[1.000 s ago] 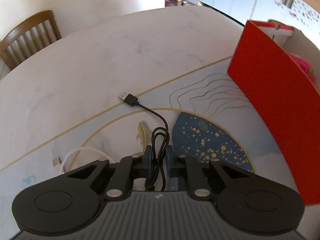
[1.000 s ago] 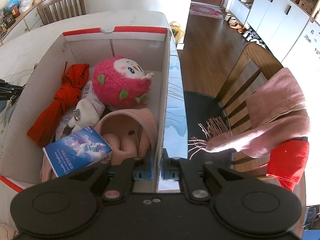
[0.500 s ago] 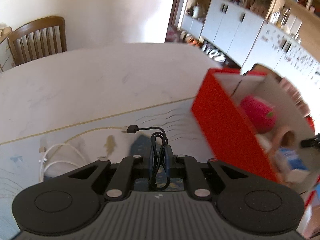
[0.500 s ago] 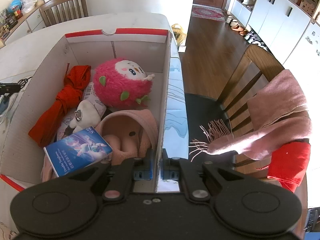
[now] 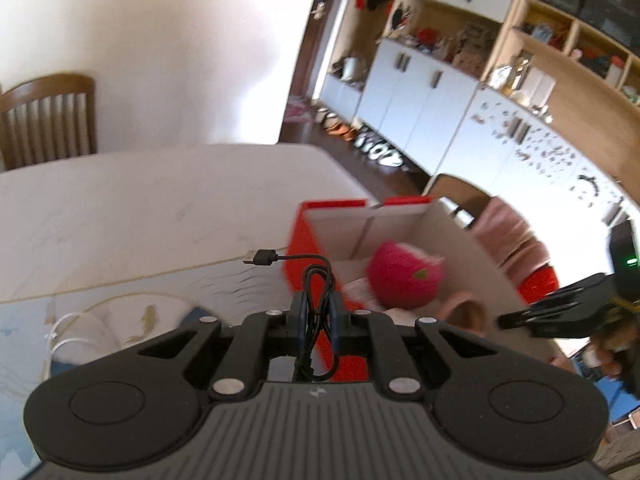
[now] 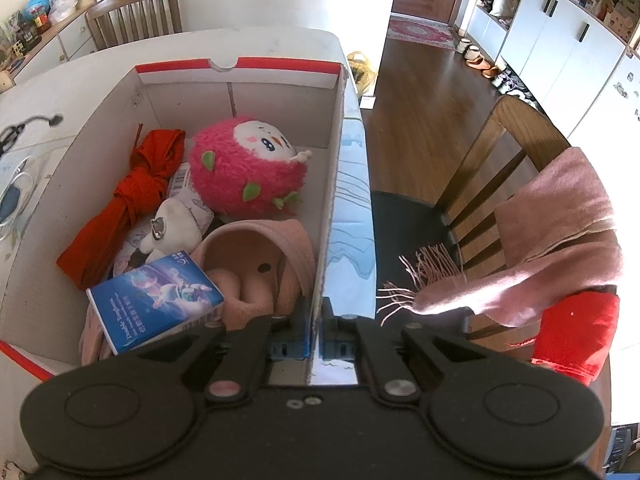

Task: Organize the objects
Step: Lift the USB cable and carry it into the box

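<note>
My left gripper [image 5: 316, 312] is shut on a coiled black USB cable [image 5: 318, 300], whose plug [image 5: 260, 258] sticks out to the left above the table. It hangs in the air near the left wall of the red cardboard box [image 5: 308, 248]. My right gripper [image 6: 316, 320] is shut on the right wall of that box [image 6: 334, 184], near its front corner. Inside lie a pink plush fruit [image 6: 244, 168], a red knotted cloth [image 6: 132, 196], a small white plush [image 6: 172, 224], a blue booklet [image 6: 156, 296] and a pink hooded plush [image 6: 260, 264].
A white cable [image 5: 72, 332] lies on the patterned mat [image 5: 152, 312] on the white table [image 5: 140, 196]. A wooden chair [image 6: 500, 176] draped with a pink scarf [image 6: 556, 236] and a red cloth [image 6: 576, 332] stands right of the box. Another chair [image 5: 48, 120] stands at the table's far side.
My left gripper has risen from the mat with the black cable and swung right toward the box, so the box's inside now shows. The right gripper has kept still on the box wall.
</note>
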### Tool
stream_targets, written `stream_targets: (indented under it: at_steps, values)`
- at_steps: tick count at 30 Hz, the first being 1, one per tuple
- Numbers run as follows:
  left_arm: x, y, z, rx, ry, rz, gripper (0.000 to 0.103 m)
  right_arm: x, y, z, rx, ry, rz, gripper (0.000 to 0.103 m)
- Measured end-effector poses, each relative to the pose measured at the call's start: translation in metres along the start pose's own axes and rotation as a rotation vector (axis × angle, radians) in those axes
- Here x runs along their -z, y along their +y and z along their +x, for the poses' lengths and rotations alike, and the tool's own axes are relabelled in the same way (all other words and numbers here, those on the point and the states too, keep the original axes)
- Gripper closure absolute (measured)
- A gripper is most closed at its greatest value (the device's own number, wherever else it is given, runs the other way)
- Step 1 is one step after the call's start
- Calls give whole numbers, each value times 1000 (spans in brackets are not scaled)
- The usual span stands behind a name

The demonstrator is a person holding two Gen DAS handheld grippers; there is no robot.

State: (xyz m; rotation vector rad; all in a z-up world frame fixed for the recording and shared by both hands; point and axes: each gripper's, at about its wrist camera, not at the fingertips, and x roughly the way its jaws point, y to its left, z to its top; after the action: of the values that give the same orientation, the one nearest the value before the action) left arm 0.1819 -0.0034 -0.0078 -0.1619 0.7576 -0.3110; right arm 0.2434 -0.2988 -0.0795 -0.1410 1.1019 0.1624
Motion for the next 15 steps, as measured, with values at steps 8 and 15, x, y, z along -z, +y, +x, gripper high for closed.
stream_targets:
  at_steps: [8,15]
  values:
    - [-13,-56,9,92,-9,41,93,2,-3,-1,-13,-11,-2,99]
    - [-19,-92,35,56,-29,47,93,3,-4,-2,-23,-17,-6,99]
